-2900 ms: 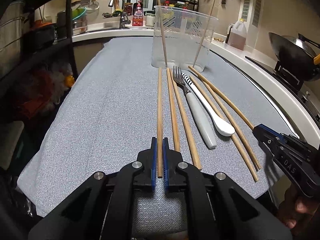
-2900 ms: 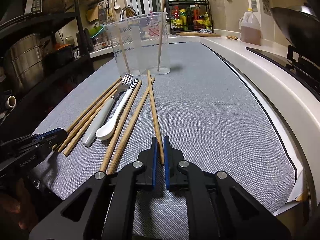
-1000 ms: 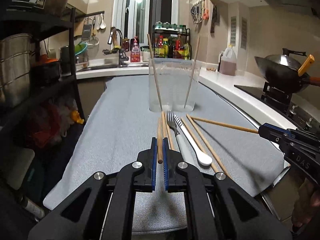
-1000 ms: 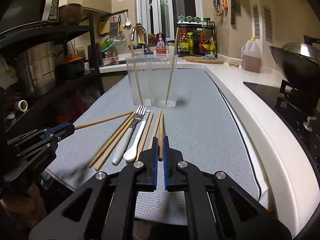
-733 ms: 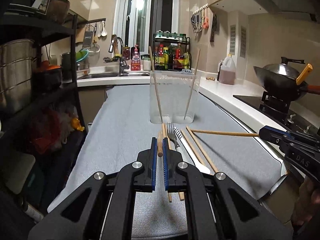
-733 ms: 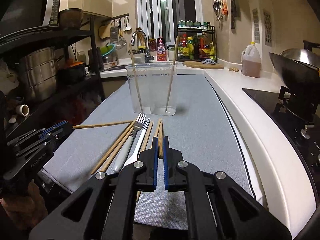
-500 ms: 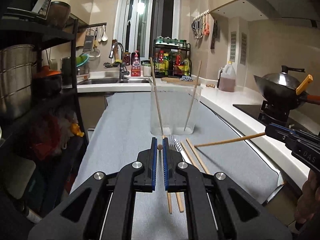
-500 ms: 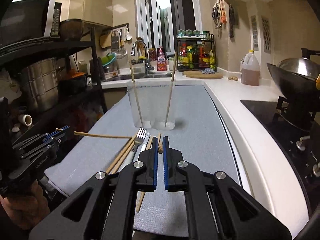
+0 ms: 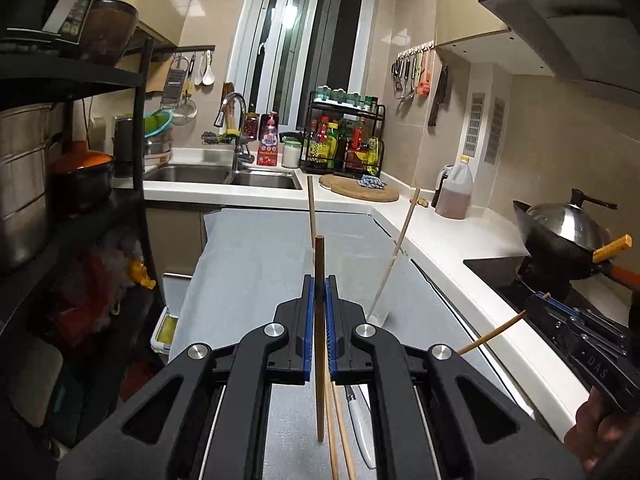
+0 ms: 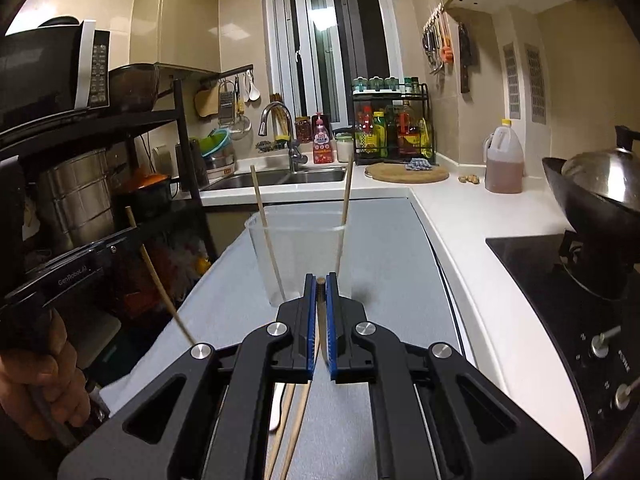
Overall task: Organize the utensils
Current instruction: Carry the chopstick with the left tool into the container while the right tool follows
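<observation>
So far two chopsticks [image 10: 264,224] stand in the clear container [image 10: 300,256], each gripper, left gripper [image 9: 319,300] and right gripper [image 10: 320,304], is clamped on another chopstick, and several utensils [image 9: 360,424] lie on the table [image 10: 400,280].

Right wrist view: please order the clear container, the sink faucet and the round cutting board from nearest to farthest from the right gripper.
1. Clear container: nearest, on the grey mat just ahead of the right gripper, which is shut on a chopstick.
2. Round cutting board: farther, on the white counter, back right.
3. Sink faucet: farthest, at the back wall, slightly left.
</observation>
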{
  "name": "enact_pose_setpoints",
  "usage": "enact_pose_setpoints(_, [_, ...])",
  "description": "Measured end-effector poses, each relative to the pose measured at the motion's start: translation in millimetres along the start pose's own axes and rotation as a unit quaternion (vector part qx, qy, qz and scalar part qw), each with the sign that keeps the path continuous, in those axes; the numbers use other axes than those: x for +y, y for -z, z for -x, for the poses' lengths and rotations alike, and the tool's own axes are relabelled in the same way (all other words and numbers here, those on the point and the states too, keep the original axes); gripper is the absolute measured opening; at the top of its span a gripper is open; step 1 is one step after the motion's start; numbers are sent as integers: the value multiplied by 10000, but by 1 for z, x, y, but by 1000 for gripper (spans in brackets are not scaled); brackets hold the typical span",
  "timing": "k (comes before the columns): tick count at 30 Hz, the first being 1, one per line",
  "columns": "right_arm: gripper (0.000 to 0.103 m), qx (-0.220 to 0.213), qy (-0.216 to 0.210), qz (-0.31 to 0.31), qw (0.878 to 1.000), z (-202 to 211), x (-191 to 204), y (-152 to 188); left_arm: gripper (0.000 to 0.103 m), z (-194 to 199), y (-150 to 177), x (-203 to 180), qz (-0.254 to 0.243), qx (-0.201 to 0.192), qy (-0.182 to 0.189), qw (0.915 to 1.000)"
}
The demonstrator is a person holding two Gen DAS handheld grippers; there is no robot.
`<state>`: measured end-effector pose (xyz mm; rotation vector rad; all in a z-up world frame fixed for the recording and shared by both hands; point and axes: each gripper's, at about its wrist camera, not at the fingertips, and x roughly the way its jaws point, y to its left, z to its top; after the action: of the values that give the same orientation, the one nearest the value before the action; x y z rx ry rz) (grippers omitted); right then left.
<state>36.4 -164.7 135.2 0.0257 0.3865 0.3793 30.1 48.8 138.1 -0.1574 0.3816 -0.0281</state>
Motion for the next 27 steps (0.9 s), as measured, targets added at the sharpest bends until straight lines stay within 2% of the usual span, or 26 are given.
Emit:
enact_pose_setpoints(7, [5,106,-73,-61,9999,-17,-4,-37,5,-14,-22,-2,-10,244,58,9997])
enact_pose_setpoints(14, [5,-101,-105,-123,9998,-32,1,-72,5,-33,-53,-5,-71,446,83,9989])
enact_pose_setpoints(19, [5,-419,-77,55,9991,-46,10,-111,5,-48,-93,-7,-68,488,157,9987])
enact_pose_setpoints(27, [5,-1263,-6,70,9920,-63,18,-186,5,-70,-172,-26,-233,108,224,9994])
